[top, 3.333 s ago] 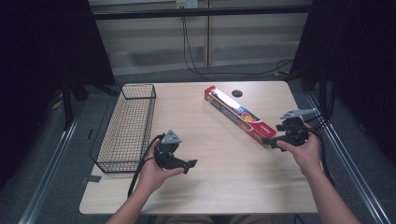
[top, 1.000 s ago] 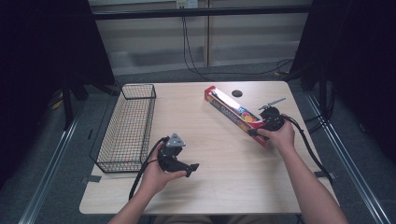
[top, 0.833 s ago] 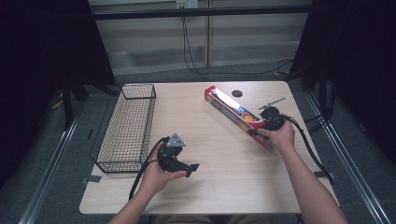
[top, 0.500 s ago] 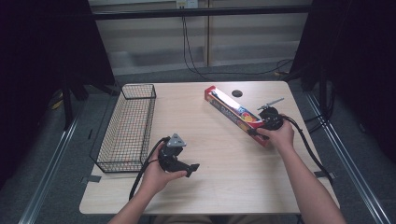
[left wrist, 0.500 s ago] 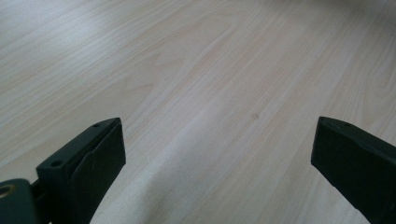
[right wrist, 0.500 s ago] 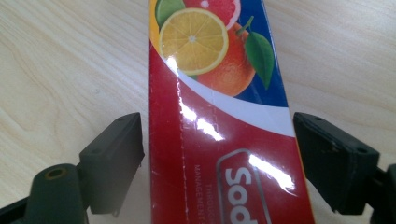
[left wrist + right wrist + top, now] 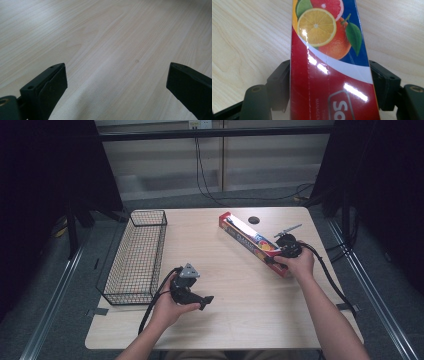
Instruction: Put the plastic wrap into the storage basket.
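A long red box point(image 7: 250, 240) printed with citrus fruit lies slantwise on the right half of the wooden table point(image 7: 225, 320). My right gripper point(image 7: 278, 259) is at the box's near end. In the right gripper view its jaws have just been closing and now press both long sides of the box point(image 7: 329, 50), so the right gripper point(image 7: 329, 72) is shut on it. My left gripper point(image 7: 204, 301) rests low over bare wood at the front left of centre. The left gripper point(image 7: 117, 82) stands open with nothing between its jaws.
A black wire basket point(image 7: 135, 255) stands along the table's left side. A small dark round spot point(image 7: 254, 220) sits near the far edge behind the box. Cables trail from both grippers over the table's front and right edges.
The right hand has come from beside the box's near end onto that end and has stayed there over the last second. The left hand and the box have not moved.
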### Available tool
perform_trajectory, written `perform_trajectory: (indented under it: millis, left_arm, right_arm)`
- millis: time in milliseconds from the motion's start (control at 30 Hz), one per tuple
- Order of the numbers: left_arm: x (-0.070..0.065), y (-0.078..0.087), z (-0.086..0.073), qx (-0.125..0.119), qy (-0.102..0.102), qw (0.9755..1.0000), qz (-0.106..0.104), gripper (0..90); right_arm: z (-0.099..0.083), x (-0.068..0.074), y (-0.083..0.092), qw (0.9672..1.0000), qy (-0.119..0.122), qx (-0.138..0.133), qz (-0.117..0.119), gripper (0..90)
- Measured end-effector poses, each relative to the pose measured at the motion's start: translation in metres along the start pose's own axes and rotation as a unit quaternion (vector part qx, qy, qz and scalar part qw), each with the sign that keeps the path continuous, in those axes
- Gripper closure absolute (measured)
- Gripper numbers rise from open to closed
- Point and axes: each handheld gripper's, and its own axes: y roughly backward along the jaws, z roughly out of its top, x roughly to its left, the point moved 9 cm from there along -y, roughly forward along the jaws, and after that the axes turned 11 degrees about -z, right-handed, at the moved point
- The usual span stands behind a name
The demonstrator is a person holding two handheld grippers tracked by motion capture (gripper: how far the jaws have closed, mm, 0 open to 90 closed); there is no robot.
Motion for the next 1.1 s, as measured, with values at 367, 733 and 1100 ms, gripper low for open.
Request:
perform_trajectory:
  millis: [367,733,1100]
  left_arm:
    - [0.0006,-0.0008,-0.0008,0.004,0.004,1.0,0.001,3.1]
    - [0.0013,0.0,-0.0004,0.0,0.003,1.0,0.002,3.6]
    - [0.0022,0.0022,-0.0018,0.005,0.0,1.0,0.005,3.9]
  right_arm:
    - [0.0034,0.0,-0.0046,0.9997,-0.017,0.017,0.003,29.5]
    - [0.0073,0.006,-0.0036,0.9991,0.008,0.041,-0.001,38.6]
    - [0.0065,0.008,-0.0012,0.9987,0.009,0.051,0.0,43.0]
